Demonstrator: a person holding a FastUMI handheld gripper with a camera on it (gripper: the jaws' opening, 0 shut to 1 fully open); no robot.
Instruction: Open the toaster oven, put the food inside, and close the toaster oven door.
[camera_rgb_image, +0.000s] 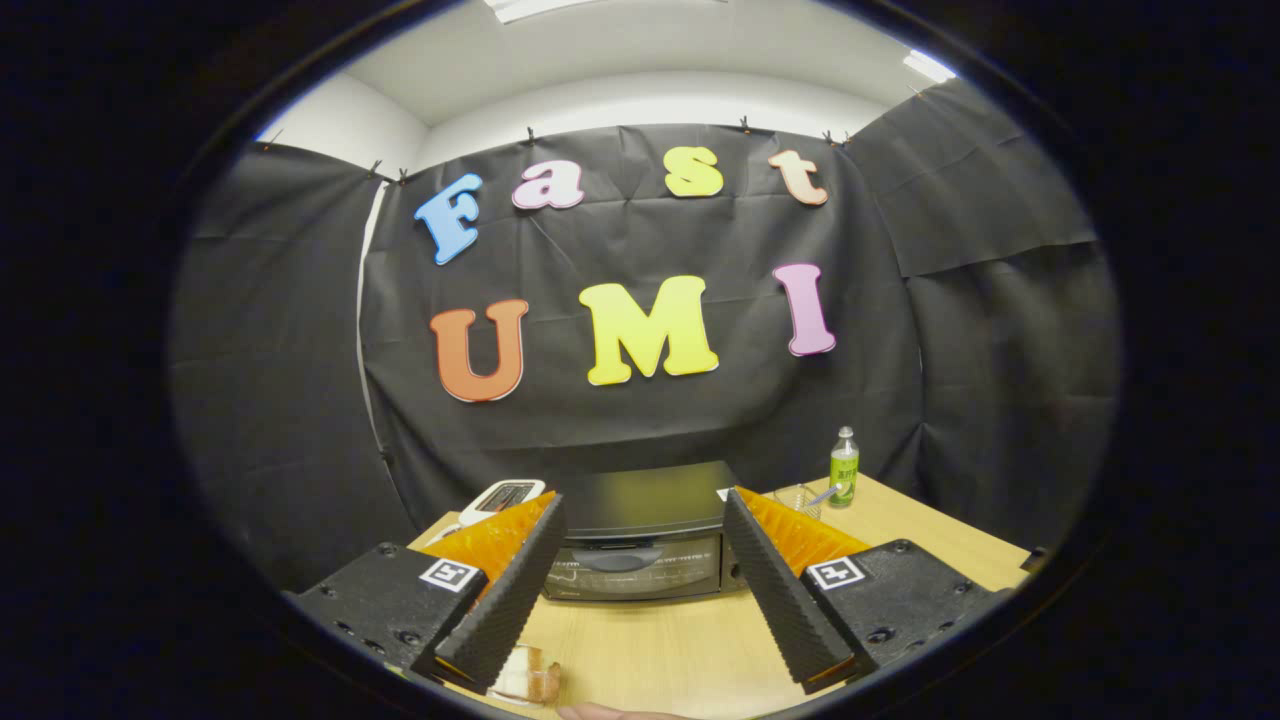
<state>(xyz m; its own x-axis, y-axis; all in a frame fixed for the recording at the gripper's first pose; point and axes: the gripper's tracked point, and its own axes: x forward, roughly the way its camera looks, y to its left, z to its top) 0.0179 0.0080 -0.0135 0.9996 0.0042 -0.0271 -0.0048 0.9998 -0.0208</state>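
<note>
A black toaster oven (640, 540) stands on the wooden table (690, 650) beyond my fingers, its glass door shut with the handle across the top of the door. My gripper (640, 510) is held above the table, open, with nothing between its ridged black fingers (510, 595). A small piece of food, pale with a brown crust (527, 676), lies on the table below the left finger, close to me and partly hidden by it. A fingertip of a person's hand (600, 712) shows just beside the food.
A white device with a dark screen (503, 496) lies left of the oven. A green bottle (844, 468) and a clear glass with a spoon (800, 497) stand right of the oven. Bare tabletop stretches between the oven and me.
</note>
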